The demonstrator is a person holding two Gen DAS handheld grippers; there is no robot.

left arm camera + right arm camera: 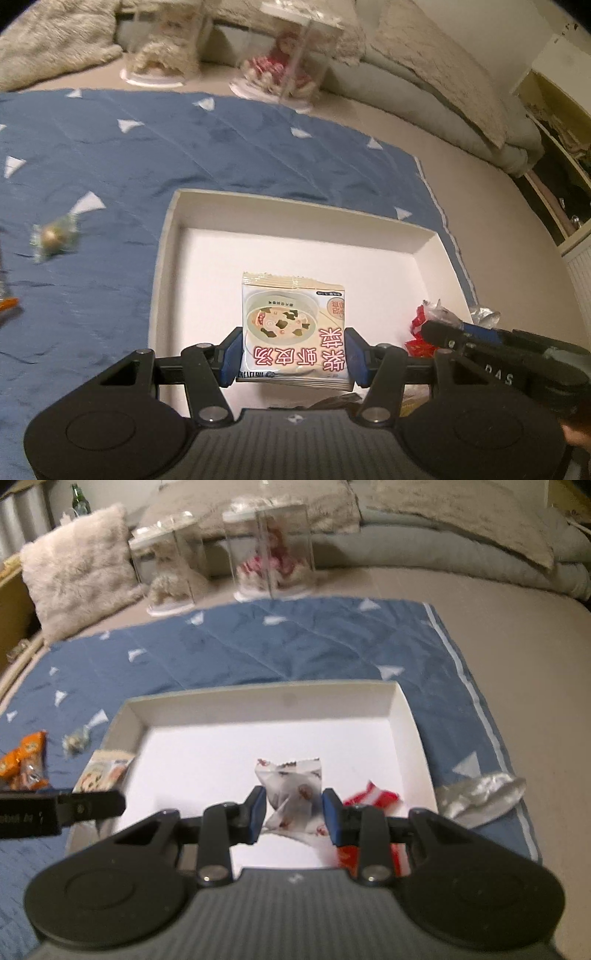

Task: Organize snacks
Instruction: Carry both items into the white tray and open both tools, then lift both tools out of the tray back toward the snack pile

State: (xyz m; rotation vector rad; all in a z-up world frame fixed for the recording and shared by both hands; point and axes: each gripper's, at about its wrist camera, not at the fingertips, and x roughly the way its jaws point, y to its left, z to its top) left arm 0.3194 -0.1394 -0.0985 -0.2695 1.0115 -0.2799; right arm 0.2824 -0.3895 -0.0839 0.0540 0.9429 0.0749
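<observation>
I'm gripping the soup packet (293, 328) between my left claw's (294, 356) closed pads, hanging over the white box (162, 258). My right claw (294, 816) is pinching a white snack pouch (293, 794) above that box, red wrapper (373, 798) just right.

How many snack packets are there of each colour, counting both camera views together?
Beige soup packet, held by the left gripper: 1
White packet, held by the right gripper: 1
Red and white packet in the white box: 1
Orange packets on the blue cloth: 2, as far as the blur shows
Gold wrapped candy: 1
Silver packet: 1
Total: 7
</observation>
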